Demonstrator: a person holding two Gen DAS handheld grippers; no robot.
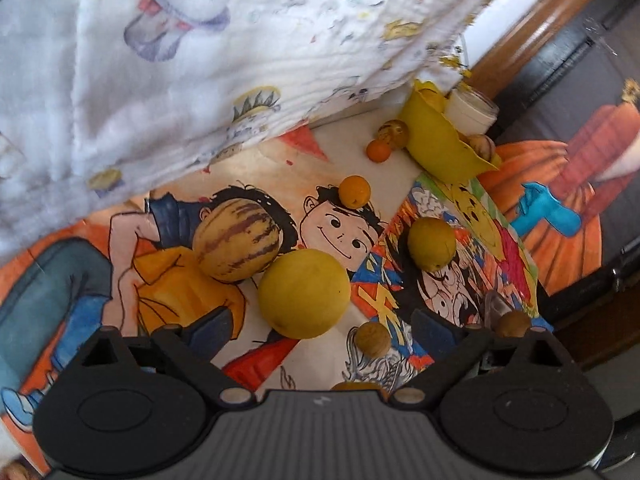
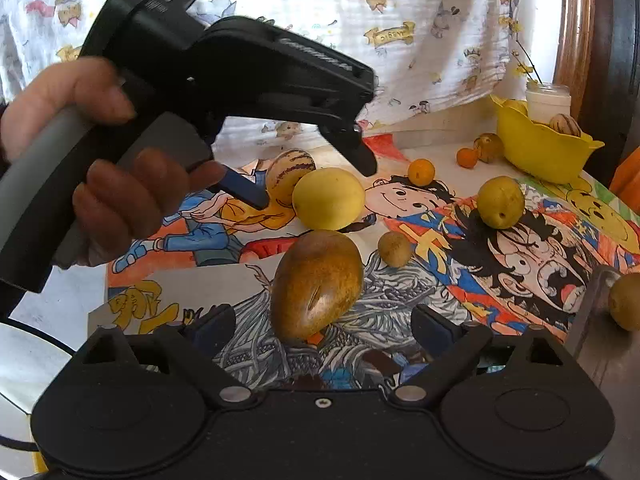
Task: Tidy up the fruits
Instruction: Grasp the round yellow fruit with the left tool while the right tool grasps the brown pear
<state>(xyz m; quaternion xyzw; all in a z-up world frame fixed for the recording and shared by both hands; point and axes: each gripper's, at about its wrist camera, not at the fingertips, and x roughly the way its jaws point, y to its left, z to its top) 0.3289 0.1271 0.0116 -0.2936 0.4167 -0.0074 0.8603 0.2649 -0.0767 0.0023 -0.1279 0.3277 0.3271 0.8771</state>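
I hold the left gripper with jaws spread wide, empty, above the big yellow fruit at frame centre — the striped melon touches it, upper left. The right gripper is likewise spread, the brown fruit between its fingers, ungripped. The yellow bowl sits upper right.

home: cartoon tablecloth, printed curtain

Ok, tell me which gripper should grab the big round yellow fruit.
Left. The left gripper is open with the big yellow fruit right ahead between its fingers. The right gripper faces the brown oval fruit instead, farther from it.
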